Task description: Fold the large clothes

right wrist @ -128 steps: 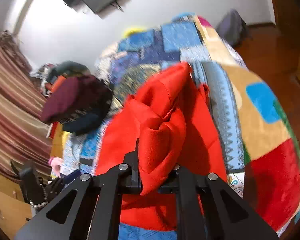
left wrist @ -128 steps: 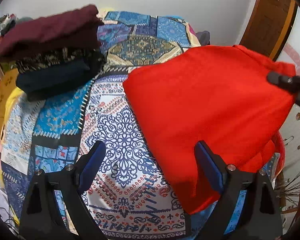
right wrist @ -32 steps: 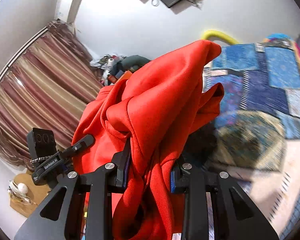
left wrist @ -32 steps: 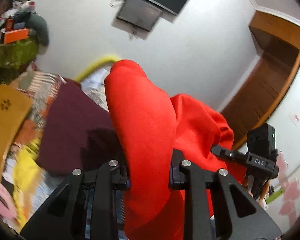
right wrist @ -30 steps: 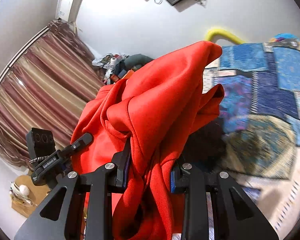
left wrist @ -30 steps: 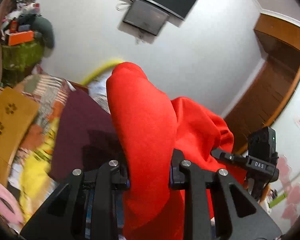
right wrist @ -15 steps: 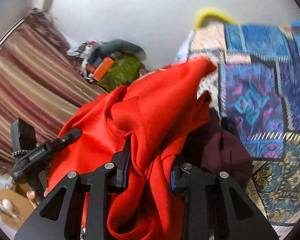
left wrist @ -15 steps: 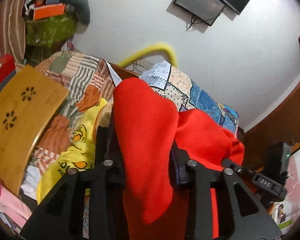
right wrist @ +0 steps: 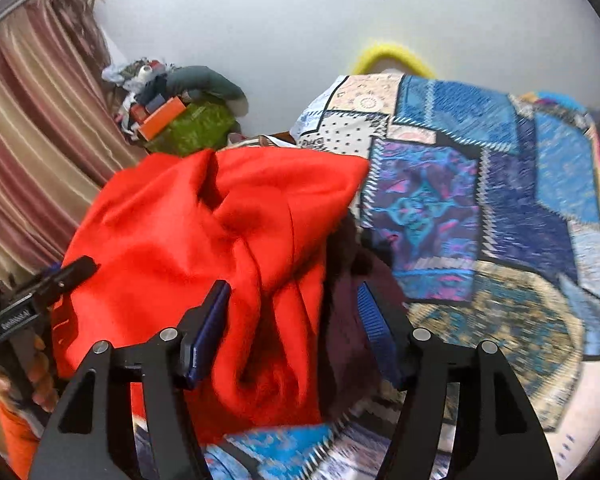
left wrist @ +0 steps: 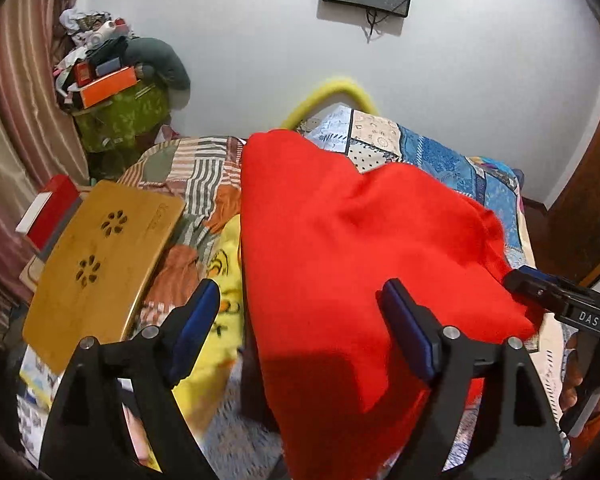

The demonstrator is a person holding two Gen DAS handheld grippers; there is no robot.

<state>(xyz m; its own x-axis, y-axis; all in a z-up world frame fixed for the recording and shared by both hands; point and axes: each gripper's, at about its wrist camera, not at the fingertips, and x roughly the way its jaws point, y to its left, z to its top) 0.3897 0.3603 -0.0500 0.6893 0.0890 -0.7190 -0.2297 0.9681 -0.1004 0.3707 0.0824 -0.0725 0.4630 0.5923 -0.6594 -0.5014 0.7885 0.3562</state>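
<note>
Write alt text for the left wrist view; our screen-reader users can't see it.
A folded red garment lies on a stack on the bed, between the opening jaws of the left gripper, pads clear of it. A bamboo lap tray lies left; the right gripper enters at right.

Dark clothes mostly under red garment; quilt blurred, w/ pattern unreadable.

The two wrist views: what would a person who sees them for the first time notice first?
The bright red garment fills the middle of both views, lying on a pile with a dark maroon garment under its edge. The left gripper and right gripper are opening, pads clear of the cloth. The blue patchwork bedspread spreads to the right, and a wooden lap tray lies at the left.
</note>
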